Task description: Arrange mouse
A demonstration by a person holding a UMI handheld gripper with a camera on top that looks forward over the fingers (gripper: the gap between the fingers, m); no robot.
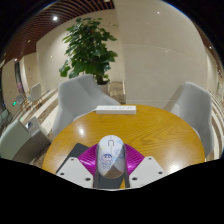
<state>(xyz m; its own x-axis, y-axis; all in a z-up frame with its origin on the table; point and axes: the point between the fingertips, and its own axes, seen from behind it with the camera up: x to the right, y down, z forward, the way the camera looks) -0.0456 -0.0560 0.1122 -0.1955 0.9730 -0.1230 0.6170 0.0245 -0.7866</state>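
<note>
- Mouse [111,155]: white, rounded body with a small dark mark on its top; sits between the fingers, its far end reaching just ahead of them
- Gripper [111,165]: fingers [78,160] partly closed, the magenta pads against both flanks of the mouse; reads as a pinch grip on it
- Counter [150,128]: round, wood-toned top, directly beneath and beyond the fingers; whether the mouse rests on it or is lifted clear cannot be told
- Task status, judged: pick-up done, the mouse in the grip; placing and release still to come; target spot not evident
- Pale flat object [117,110]: well beyond the fingers on the far part of the counter; identity unclear
- Chairs [78,96]: light-coloured, beyond the counter on either side
- Potted plant [88,48]: far beyond the fingers, behind the chairs
</note>
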